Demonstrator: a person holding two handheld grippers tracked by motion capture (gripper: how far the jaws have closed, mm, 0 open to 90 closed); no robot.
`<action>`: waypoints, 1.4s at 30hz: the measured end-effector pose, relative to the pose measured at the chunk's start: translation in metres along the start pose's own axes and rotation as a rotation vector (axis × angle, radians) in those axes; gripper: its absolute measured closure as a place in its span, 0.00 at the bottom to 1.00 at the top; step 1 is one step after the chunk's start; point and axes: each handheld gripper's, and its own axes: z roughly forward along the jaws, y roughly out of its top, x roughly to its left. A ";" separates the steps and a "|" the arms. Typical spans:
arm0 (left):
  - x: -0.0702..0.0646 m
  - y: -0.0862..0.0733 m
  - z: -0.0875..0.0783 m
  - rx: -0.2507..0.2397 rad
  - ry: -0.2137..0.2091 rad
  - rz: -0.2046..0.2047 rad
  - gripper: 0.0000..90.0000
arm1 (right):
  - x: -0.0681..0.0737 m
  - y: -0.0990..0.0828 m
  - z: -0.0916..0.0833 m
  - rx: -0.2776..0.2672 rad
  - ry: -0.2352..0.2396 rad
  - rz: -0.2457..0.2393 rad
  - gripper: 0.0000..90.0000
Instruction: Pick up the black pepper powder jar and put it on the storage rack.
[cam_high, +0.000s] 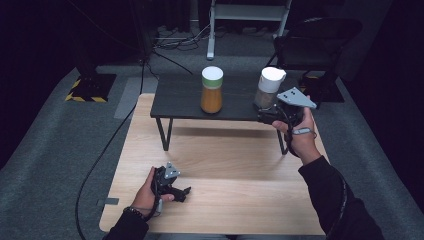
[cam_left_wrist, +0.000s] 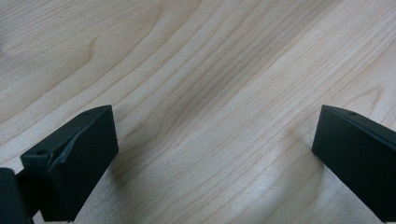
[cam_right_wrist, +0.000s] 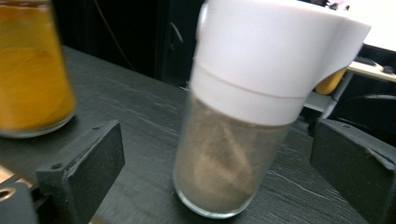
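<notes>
- Your right gripper (cam_high: 270, 116) sits at the front edge of the small black table (cam_high: 180, 100), just before the white-capped jar (cam_high: 269, 87); its jaws stand apart with the jar between them, pads clear of the glass.
- Your left gripper (cam_high: 180, 192) rests low over the wooden table (cam_high: 225, 165) near you, jaws wide apart and holding nothing.
- The jar stands upright at the black table's right end, well apart from the orange jar (cam_high: 212, 90) with its green-banded white lid.
- If you mean to take the jar, centre it between the jaws and close on the glass below the cap; I judge the cap too wide and slippery for a sure hold.
- If you are leaving it, draw straight back so neither jaw clips the glass.
- The right gripper view shows the white-capped jar's (cam_right_wrist: 233, 154) greyish-brown contents and gaps beside both pads.
- The high view alone shows both hands and both jars together.
</notes>
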 end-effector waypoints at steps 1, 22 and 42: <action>0.000 0.000 0.000 0.000 0.000 0.000 0.00 | 0.001 -0.002 -0.002 -0.004 0.003 -0.006 0.03; 0.000 0.000 0.000 0.000 0.000 0.000 0.00 | 0.017 -0.050 -0.042 -0.058 0.105 -0.222 0.03; 0.000 0.000 0.000 0.000 0.000 0.000 0.00 | 0.033 -0.101 -0.042 0.048 0.212 -0.255 0.03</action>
